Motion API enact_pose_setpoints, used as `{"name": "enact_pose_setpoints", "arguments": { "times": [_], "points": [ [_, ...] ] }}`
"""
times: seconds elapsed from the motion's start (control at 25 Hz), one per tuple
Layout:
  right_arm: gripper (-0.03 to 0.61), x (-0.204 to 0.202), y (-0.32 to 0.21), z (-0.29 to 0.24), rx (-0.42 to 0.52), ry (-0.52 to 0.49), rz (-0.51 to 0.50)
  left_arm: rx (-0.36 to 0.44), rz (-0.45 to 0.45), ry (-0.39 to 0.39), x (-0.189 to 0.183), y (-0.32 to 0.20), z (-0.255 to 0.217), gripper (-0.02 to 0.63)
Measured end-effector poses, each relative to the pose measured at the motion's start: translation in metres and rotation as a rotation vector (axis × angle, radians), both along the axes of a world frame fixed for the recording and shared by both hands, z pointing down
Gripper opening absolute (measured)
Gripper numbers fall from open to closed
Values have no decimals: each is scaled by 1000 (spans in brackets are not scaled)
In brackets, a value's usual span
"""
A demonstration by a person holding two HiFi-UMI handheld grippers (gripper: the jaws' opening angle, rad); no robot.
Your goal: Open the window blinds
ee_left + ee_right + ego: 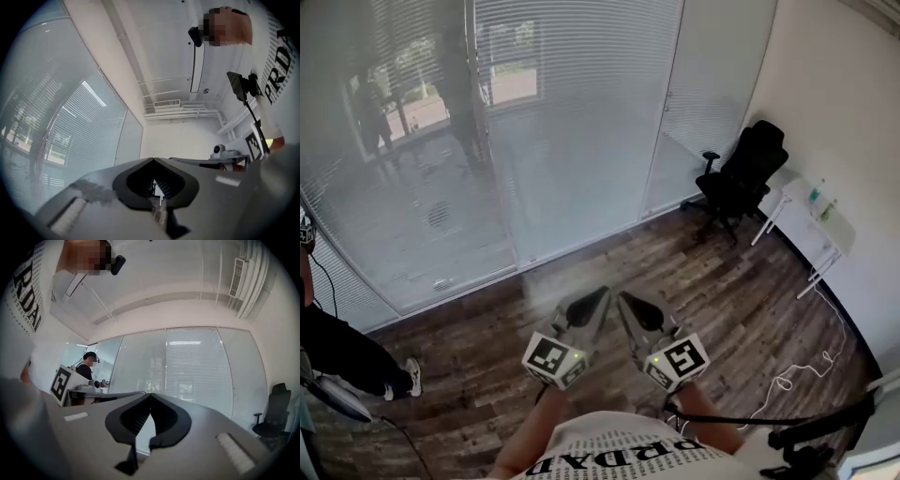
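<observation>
Item 1, left hand-held gripper (596, 298): I am holding it low in front of me, over the wooden floor (741, 300). In its own view (153, 160) the jaws are meeting at the tips. They are gripping nothing and touching nothing.

Item 2, right hand-held gripper (627, 302): I am holding it just beside the left one, the two tips angling toward each other but staying apart. In its own view (150, 394) the jaws are fully closed and empty.

Item 3, window blinds (581, 112): they are hanging behind the glass wall ahead of me, well apart from both hand-held grippers, with the slats lying closed. The right gripper view is facing them (197, 366), and the left gripper view is catching them at its left side (79, 126).

Item 4, black office chair (745, 178): it is standing in the right corner near the glass.

Item 5, white counter (816, 225): it is running along the right wall, beside the chair.

Item 6, second person (342, 352): this person is standing at the left edge of the head view.
</observation>
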State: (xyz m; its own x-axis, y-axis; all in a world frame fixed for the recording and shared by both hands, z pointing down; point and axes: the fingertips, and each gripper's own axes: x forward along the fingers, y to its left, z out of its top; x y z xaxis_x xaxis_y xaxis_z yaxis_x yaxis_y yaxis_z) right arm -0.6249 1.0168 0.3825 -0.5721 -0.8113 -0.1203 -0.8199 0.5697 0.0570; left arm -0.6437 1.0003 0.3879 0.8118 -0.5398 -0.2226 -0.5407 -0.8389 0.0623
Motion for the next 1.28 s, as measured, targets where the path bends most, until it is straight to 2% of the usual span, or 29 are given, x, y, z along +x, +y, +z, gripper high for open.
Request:
{"name": "enact_pose_setpoints", "arguments": {
  "times": [0.2,0.4,0.52,0.6,0.76,0.96,1.12,1.24,1.28],
  "points": [
    [8,-15,8,11,-72,73,-76,25,11,5,-4,4,-3,-8],
    [8,23,-3,-10,-50,85,28,45,34,-7,22,-5,-25,25],
    [8,48,-19,-3,-65,68,96,21,52,-28,41,-16,-16,23],
    [8,45,-23,11,-87,52,124,0,62,-29,35,-16,0,15],
    [11,37,-33,19,-90,81,127,7,58,-27,27,-19,12,-8],
    [80,75,-66,27,-118,77,93,-21,32,-44,72,-53,18,-8],
    [78,101,-94,20,-92,96,95,-26,34,-64,100,-79,15,-8],
    [15,124,-108,22,-73,134,95,-23,28,-57,121,-96,17,-8],
    [14,136,-112,23,-70,143,98,-19,29,-64,133,-100,19,-8]
  ]
}}
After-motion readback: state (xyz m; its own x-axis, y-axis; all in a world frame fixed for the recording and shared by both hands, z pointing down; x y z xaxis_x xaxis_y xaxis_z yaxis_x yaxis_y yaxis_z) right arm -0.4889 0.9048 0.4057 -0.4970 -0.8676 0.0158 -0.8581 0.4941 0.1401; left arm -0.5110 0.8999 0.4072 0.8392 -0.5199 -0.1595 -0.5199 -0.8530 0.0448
